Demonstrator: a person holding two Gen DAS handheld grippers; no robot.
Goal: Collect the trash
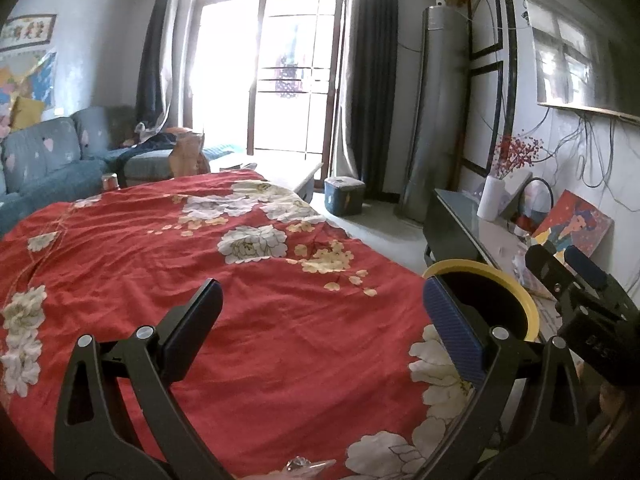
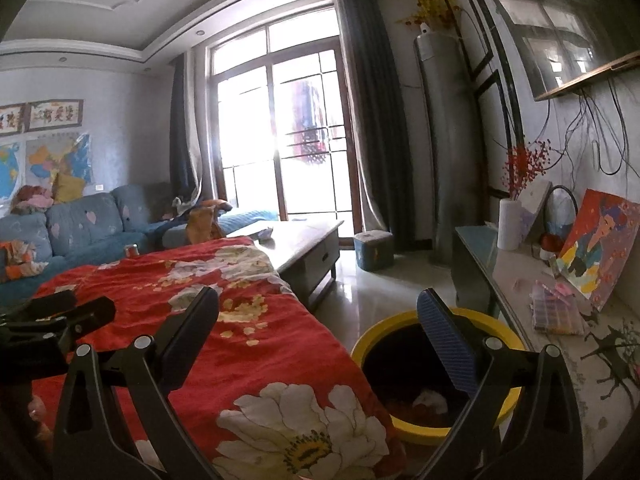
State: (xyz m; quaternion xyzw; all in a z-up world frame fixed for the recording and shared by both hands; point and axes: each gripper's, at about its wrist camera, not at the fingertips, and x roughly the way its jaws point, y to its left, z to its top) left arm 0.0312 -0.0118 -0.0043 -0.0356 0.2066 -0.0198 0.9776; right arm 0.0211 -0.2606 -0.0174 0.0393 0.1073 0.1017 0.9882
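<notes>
Trash, pale and crumpled (image 2: 430,400), lies at the bottom of the yellow-rimmed bin (image 2: 362,346) at four o'clock off the red flowered cloth (image 2: 256,308). Left tongs (image 1: 322,312) and right tongs (image 2: 318,320) both stand apart, holding nothing.

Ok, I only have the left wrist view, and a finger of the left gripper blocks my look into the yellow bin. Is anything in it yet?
Observer: Yes. The right wrist view looks down into the yellow bin, and a white crumpled piece lies at its bottom.
Operator: Is the right gripper carrying anything to drop in?
Observer: No. The right gripper has its jaws wide apart with nothing between them.
</notes>
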